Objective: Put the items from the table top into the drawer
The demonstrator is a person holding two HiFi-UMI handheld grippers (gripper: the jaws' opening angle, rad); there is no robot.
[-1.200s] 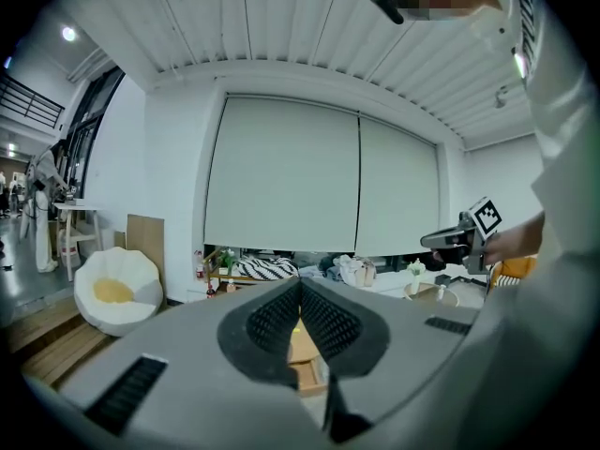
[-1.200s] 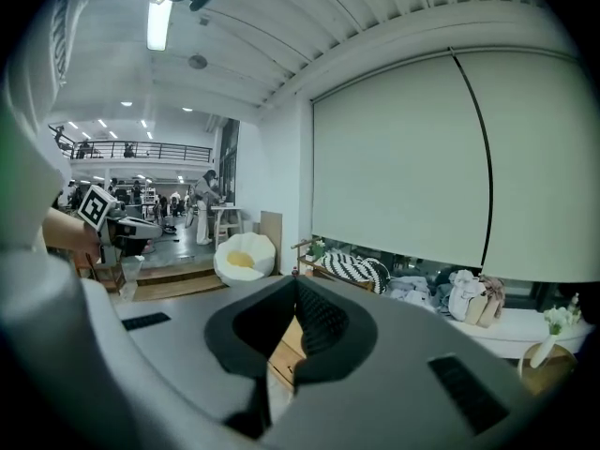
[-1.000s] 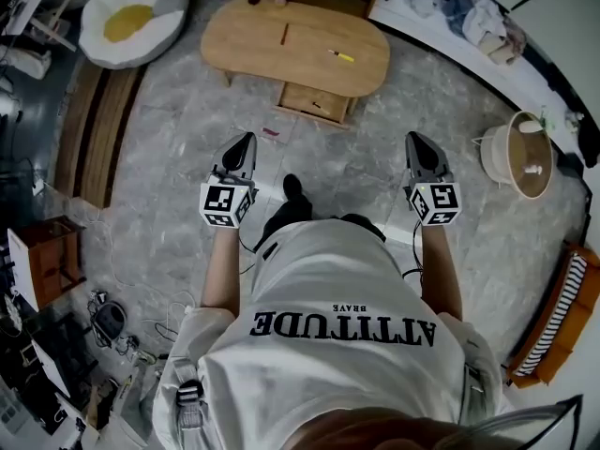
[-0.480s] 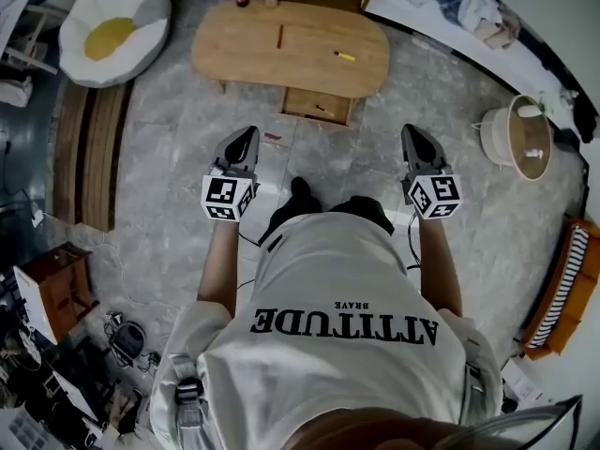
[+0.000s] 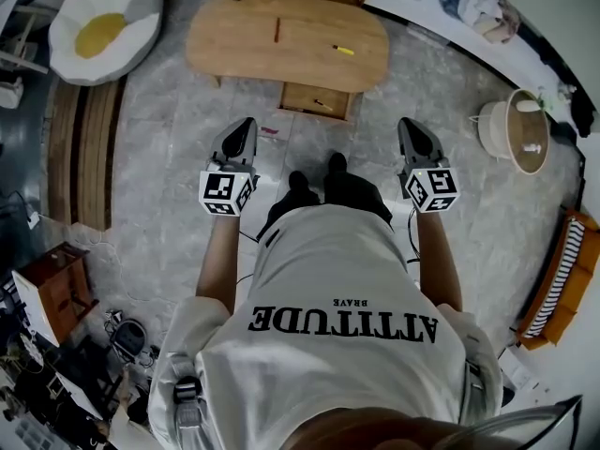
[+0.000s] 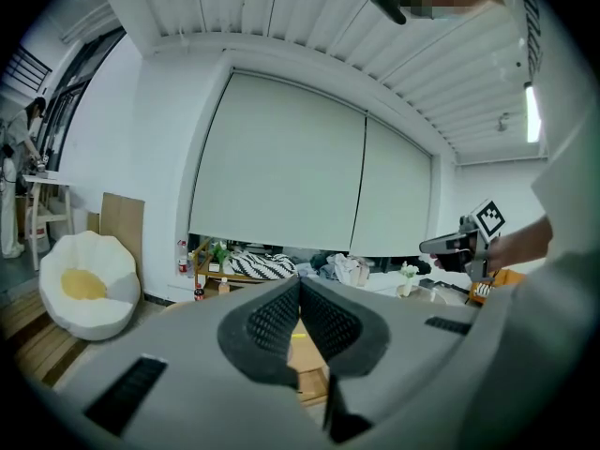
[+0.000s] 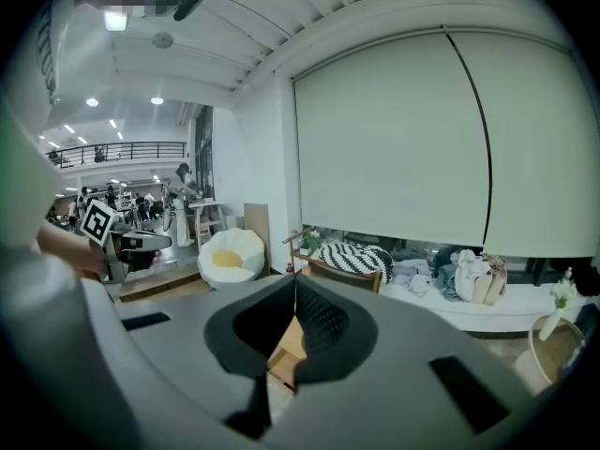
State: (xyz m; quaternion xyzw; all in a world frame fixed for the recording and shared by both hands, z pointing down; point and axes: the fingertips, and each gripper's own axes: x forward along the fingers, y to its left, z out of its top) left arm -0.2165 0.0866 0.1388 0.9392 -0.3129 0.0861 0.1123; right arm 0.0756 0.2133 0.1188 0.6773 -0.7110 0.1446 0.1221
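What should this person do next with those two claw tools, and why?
Probably step closer to the wooden table. The left gripper and right gripper are shut and empty, well short of it, while the yellow pen lies on top and the drawer stands open below.

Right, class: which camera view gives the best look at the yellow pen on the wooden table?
The head view: the yellow pen lies in full sight on the wooden table. The left gripper view catches only a yellow sliver beyond its closed jaws; the right gripper view shows a strip of table, no pen.
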